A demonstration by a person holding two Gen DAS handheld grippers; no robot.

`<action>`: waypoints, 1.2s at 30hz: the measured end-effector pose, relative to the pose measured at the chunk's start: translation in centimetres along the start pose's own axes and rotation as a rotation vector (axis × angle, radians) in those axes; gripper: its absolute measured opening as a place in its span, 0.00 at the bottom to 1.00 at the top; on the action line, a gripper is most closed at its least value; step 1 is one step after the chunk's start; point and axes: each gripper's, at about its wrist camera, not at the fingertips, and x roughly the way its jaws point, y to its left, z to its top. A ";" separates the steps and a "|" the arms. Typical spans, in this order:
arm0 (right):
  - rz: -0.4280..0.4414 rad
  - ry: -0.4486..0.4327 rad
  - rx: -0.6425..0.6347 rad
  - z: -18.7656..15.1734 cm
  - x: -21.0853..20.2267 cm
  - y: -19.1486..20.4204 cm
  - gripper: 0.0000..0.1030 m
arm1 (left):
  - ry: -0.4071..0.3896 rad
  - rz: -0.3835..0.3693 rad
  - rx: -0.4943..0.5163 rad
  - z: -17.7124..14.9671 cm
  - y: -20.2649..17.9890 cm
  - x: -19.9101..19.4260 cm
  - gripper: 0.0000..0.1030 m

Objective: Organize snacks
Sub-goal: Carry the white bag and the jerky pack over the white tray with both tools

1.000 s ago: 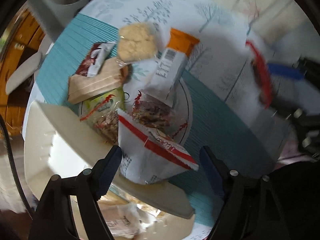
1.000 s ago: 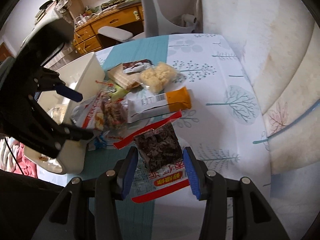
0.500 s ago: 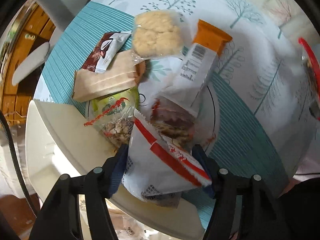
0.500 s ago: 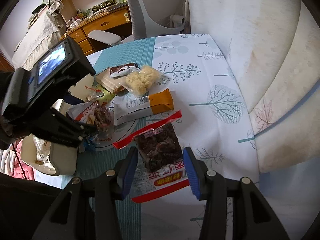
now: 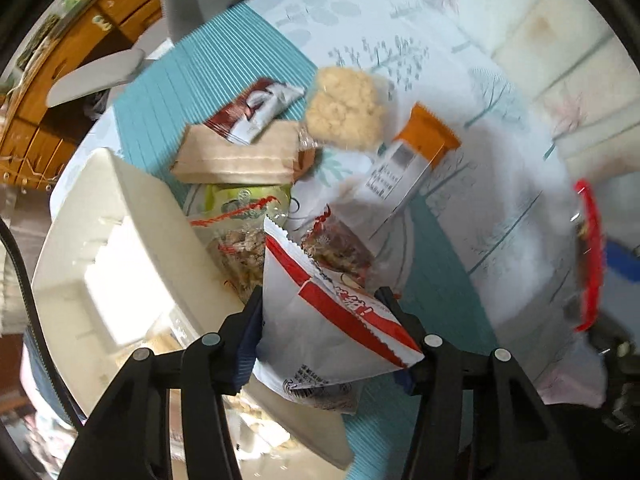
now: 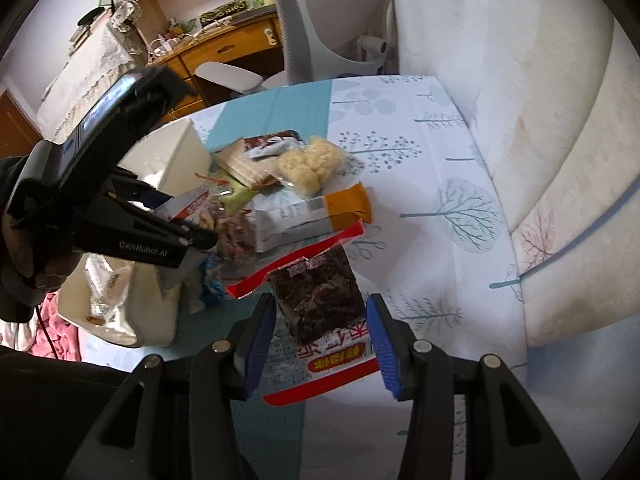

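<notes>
Left gripper (image 5: 324, 320): its fingers have just been closing and now clamp a white packet (image 5: 320, 332) with red stripes, one pad on each flank, low centre of the left wrist view. The packet's long axis runs from the fingers up and left toward the pile, its serrated top edge uppermost. The white bin (image 5: 120, 264) lies directly to the left of the held packet in that view, its near wall just beside the left finger; part of the packet's lower end overlaps the bin's rim. Judgement: the coming move turns on that short sideways carry to the left and over the rim, so the left hand is the nearer one for the bin. Right gripper (image 6: 320, 336): its fingers, narrowly set, hold a dark snack pack (image 6: 320, 308) with red borders at lower centre of the right wrist view, long axis along the fingers, red top edge pointing up and left; whether the pads press fully is hard to tell, but the pack hangs off the desk (image 6: 420, 152) between them. From this view the bin sits at middle left, behind the left gripper, so the right hand's path to it is blocked for now. Remaining snacks lie heaped at centre on the desk: an orange-ended bar (image 5: 412, 164), a puffed-rice cake (image 5: 344, 108), a tan pack (image 5: 240, 156) and others.
</notes>
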 end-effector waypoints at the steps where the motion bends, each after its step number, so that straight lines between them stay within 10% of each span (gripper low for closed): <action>1: 0.004 -0.004 -0.006 0.0 -0.2 0.3 0.46 | -0.021 -0.010 -0.014 -0.3 0.2 -0.9 0.51; 25: 0.156 -0.105 0.005 1.6 -4.0 10.5 0.46 | -0.470 -0.135 -0.391 -16.2 8.8 -14.2 0.52; 36: 0.215 -0.090 -0.021 1.0 -3.2 16.7 0.46 | -0.517 -0.121 -0.524 -23.7 14.9 -14.0 0.52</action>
